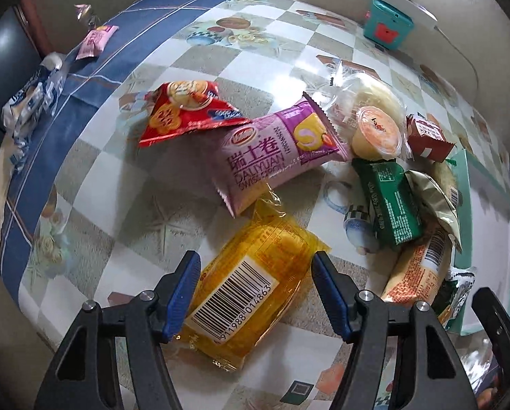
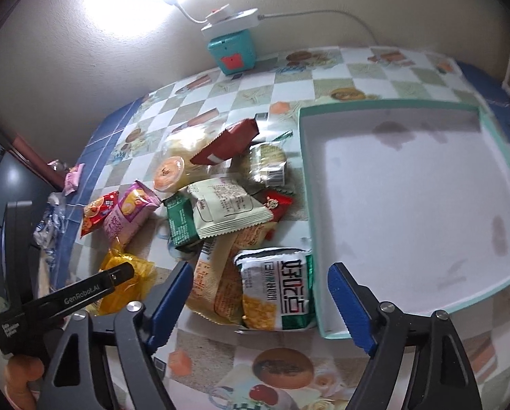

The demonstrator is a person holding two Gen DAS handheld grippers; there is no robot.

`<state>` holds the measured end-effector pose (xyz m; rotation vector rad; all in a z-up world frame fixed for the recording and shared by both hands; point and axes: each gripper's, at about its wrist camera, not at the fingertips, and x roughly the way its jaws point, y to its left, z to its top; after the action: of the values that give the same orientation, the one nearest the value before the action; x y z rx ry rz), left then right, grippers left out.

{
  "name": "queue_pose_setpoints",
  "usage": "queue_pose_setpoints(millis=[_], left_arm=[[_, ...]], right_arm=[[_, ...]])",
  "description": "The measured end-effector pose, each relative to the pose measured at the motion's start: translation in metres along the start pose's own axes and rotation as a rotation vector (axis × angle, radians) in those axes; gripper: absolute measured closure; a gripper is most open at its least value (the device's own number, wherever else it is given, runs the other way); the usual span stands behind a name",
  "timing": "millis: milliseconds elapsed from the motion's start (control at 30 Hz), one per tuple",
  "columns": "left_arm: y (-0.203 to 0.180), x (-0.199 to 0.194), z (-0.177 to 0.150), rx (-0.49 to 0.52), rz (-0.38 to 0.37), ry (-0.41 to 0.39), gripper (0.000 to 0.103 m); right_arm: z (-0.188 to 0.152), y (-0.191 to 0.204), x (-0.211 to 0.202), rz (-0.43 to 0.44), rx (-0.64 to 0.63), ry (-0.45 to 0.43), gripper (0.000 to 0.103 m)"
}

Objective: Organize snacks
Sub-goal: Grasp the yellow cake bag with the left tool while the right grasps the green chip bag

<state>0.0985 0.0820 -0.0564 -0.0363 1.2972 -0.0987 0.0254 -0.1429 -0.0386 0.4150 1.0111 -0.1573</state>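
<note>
The left gripper (image 1: 255, 294) is spread wide, its blue pads straddling the yellow packet (image 1: 251, 287) at six o'clock of the snack heap, apparently not yet pressed against it, so a lift seems prepared. The right gripper (image 2: 260, 302) is likewise spread and grasps nothing, held over the green-and-white packet (image 2: 277, 288) beside the tray's edge. The empty tray (image 2: 408, 188) lies at three o'clock of the heap, its floor left bare for loading. The teal box (image 2: 231, 53) is set at twelve o'clock, well apart.

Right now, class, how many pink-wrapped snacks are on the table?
2: the Swiss roll packet beside the red cracker bag, and a small pink packet on the far blue border. The pile may hide more.
</note>
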Motion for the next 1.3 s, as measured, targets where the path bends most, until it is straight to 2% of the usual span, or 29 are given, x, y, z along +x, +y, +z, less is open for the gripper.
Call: queue_pose_setpoints(millis=[67, 167, 500, 1033, 1200, 1300], left_arm=[[0.004, 0.002, 0.001, 0.001, -0.012, 0.007, 0.034], [0.005, 0.003, 0.001, -0.002, -0.025, 0.014, 0.034], [0.002, 0.001, -0.006, 0.021, -0.031, 0.018, 0.034], [0.012, 0.001, -0.006, 0.011, -0.052, 0.025, 0.034], [0.011, 0.001, -0.007, 0.019, -0.049, 0.029, 0.034], [0.011, 0.002, -0.008, 0.025, -0.047, 0.033, 0.034]], right_arm=[[0.000, -0.001, 0.003, 0.001, 0.010, 0.011, 0.020], [0.000, -0.006, 0.009, 0.011, 0.035, 0.033, 0.029], [0.001, -0.011, 0.022, 0.005, 0.060, 0.065, 0.037], [0.005, 0.000, 0.015, 0.020, 0.024, 0.029, 0.038], [0.002, 0.011, 0.018, 0.027, -0.028, 0.047, 0.038], [0.001, 0.009, 0.021, 0.000, -0.028, 0.058, 0.038]])
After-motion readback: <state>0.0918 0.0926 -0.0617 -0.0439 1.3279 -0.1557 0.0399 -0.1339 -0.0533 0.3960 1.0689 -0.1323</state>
